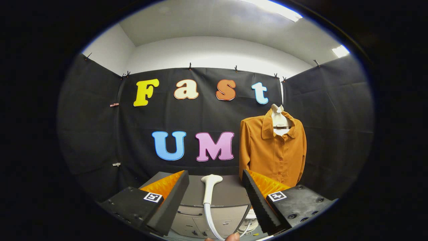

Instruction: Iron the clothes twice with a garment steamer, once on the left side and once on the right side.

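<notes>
Gripper (215, 201) fingers spread wide, gripping nothing; neither finger touches any object. In the gap between them, on top of a grey cabinet (227, 194), lies the white steamer head (210, 185), its flared nozzle end pointing away toward the booth wall and its handle running back toward the camera. A white hose (210, 221) continues from the handle down the cabinet front and curves off below the fingers. The steamer head sits nearer the left finger than the right, apart from both. Cabinet front shows drawer panels with dark handle slots; some small fittings low on the front are too small to identify. A fingertip (232, 237) of a person shows at the very bottom, just beside the hose. Beyond the right finger, well apart from the steamer head, an orange button-front shirt (272, 150) hangs on a pale mannequin form (279, 118), collar open, sleeves hanging straight at its sides. The shirt's lower hem is hidden behind the right finger. Nothing stands between the steamer head and the shirt apart from the right finger's own inner edge in this view. Black cloth wall (93, 134) behind everything, pinned along the top with small clips (190, 66); white ceiling above with two light panels (272, 8).
</notes>
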{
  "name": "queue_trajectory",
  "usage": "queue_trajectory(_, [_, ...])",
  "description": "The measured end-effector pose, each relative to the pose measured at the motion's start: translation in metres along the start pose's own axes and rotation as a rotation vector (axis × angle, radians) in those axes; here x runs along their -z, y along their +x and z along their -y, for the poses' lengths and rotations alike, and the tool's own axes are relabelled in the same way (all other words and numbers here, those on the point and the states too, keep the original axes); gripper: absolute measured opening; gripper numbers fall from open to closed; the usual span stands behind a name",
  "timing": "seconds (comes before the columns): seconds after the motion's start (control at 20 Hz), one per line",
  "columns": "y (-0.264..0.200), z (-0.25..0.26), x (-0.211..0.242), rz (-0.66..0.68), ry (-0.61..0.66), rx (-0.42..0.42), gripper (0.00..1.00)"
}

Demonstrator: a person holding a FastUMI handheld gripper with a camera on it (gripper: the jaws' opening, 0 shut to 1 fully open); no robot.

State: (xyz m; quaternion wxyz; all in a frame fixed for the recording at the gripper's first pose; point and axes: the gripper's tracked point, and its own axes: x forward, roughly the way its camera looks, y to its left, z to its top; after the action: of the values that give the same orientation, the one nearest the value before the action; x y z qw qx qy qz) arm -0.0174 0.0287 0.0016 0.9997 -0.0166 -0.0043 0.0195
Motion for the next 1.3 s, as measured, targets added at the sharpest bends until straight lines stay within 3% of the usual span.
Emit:
queue_trajectory(0.4, [-0.008, -0.008, 0.001, -0.004, -0.001, -0.003, 0.98])
queue_trajectory(0.8, [0.023, -0.011, 0.025, -0.072, 0.027, 0.014, 0.98])
queue_trajectory(1.05, [0.063, -0.014, 0.067, -0.181, -0.006, 0.021, 0.98])
queue_trajectory(1.3, [0.111, -0.017, 0.146, -0.382, 0.012, 0.004, 0.99])
